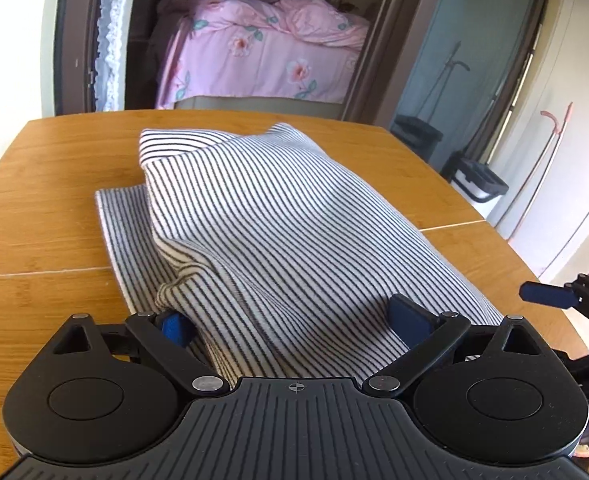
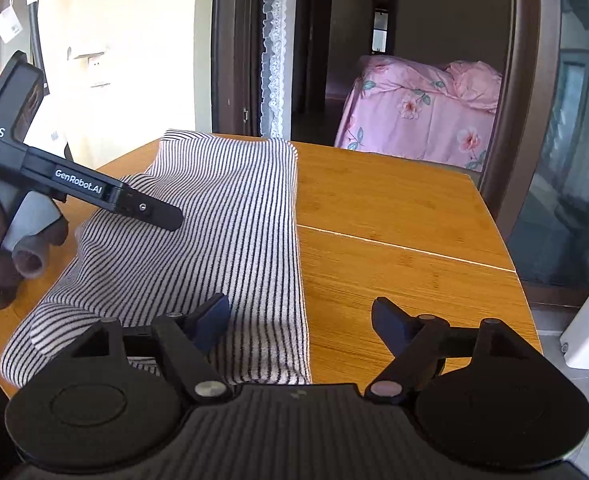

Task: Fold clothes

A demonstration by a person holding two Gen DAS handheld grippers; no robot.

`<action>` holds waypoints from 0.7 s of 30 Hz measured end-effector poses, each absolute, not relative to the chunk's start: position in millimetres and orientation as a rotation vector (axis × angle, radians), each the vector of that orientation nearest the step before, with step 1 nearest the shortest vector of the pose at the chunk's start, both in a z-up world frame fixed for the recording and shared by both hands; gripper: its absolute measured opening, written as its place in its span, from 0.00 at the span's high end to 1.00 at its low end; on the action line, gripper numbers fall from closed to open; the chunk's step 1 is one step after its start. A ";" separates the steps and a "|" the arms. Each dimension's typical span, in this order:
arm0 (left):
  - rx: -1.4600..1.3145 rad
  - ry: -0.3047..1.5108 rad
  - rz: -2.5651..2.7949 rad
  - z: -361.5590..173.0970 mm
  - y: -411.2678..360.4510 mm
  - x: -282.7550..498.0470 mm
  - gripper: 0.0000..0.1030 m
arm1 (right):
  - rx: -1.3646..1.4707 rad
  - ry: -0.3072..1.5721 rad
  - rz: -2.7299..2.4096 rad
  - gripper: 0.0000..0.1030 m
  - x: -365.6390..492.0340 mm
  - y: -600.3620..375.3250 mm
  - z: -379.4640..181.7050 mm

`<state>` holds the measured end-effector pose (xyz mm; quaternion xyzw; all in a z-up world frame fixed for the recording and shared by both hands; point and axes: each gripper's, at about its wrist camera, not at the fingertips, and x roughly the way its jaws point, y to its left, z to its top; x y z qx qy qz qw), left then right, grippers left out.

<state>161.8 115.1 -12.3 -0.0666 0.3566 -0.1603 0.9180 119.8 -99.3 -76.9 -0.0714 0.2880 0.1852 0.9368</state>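
1. While both grippers sit at the near edge of the wooden table (image 2: 394, 216), the striped garment (image 1: 262, 216) lies along the table's middle as a long, narrow strip, doubled over on itself with a flat lower layer peeking out on its left side.

2. My left gripper (image 1: 294, 320) has its jaws spread wide, straddling the near end of the garment. Cloth bulges up between the blue pads, but I don't see them pinching it, so I'd call it open around the fabric, not clamped.

3. My right gripper (image 2: 300, 320) is spread apart too. One pad rests over the garment's right edge, the other hangs over bare wood. Holding nothing, as far as I can see.

4. From the right wrist view, the right edge of the garment runs dead straight, while the left side is lumpy and rumpled. My guess is that the straight edge is a fold line and the puffy part is loose fabric that hasn't settled.

5. Both grippers flank the near hem, which is probably the spot for either grabbing that end or letting go of it.

6. Honestly, this fits two stories: a long fold just laid down and released, or a strip about to be lifted by its near end. Can't tell which.
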 end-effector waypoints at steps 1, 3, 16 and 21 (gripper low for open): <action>-0.129 0.730 -0.320 -11.5 116.7 161.1 0.03 | -0.140 0.592 0.390 0.22 116.1 -98.4 -74.9; -0.110 0.722 -0.297 -9.4 119.2 158.6 0.03 | -0.140 0.568 0.443 0.22 106.2 -95.4 -69.3; 0.168 0.613 -0.194 14.5 110.0 106.0 0.01 | -0.505 0.531 0.669 0.31 69.0 -51.5 -74.4; 0.181 0.613 -0.196 22.0 119.8 86.4 0.00 | -0.612 0.502 0.751 0.31 64.8 -39.4 -73.1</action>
